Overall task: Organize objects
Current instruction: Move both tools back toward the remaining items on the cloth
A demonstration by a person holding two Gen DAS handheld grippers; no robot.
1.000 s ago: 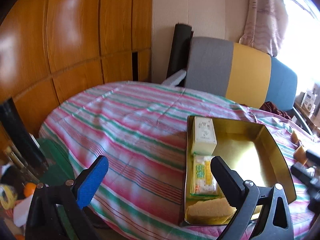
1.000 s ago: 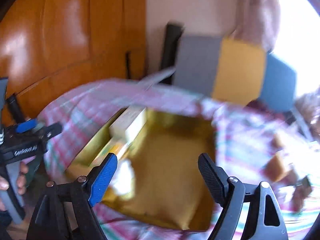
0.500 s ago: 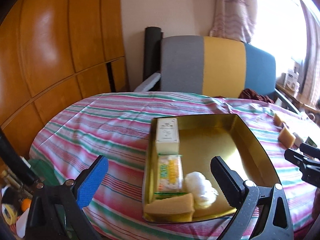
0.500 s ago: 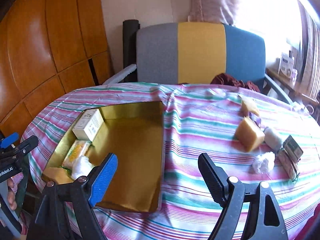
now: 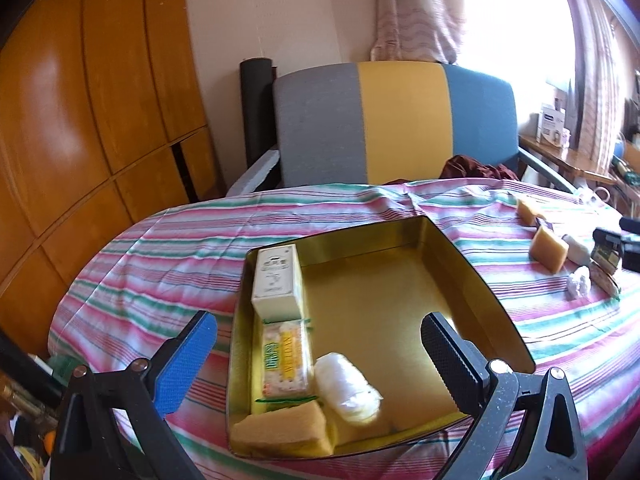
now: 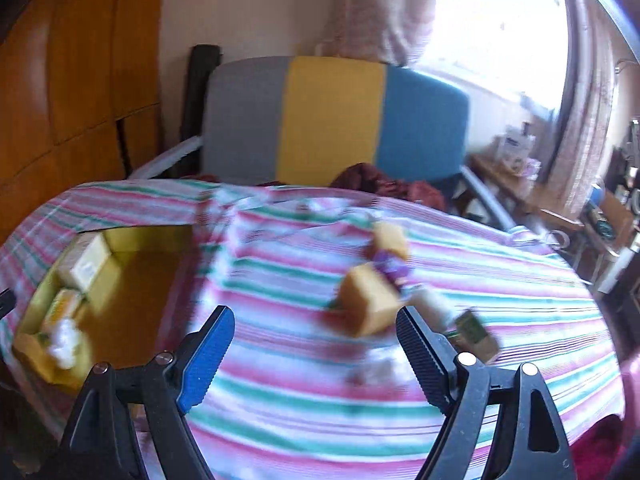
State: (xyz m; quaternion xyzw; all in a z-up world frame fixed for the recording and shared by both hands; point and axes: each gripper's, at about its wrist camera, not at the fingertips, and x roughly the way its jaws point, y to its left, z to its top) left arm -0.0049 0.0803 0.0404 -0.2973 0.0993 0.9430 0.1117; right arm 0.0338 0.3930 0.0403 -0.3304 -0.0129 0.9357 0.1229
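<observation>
A gold tin tray (image 5: 472, 276) sits on the striped tablecloth and holds a cream box (image 5: 277, 282), a yellow snack packet (image 5: 286, 360), a white wrapped roll (image 5: 347, 388) and a yellow sponge (image 5: 286, 428). My left gripper (image 5: 316, 358) is open and empty above the tray's near edge. My right gripper (image 6: 314, 354) is open and empty above the cloth. Loose items lie right of the tray: a yellow sponge block (image 6: 370, 302), a second sponge (image 6: 390, 240), a purple thing (image 6: 390, 266), a white roll (image 6: 430, 306), a small green-labelled box (image 6: 476, 334). The right wrist view is blurred.
A chair with grey, yellow and blue back panels (image 5: 396, 120) stands behind the table. Wood panelling (image 5: 80, 120) fills the left. A side table with boxes (image 5: 554, 126) stands by the bright window at right. The table edge drops off at the near left.
Both views swung right. A white wrapped roll now lies in the tray, absent one second ago. The right gripper moved from over the tray to over the loose items on the cloth.
</observation>
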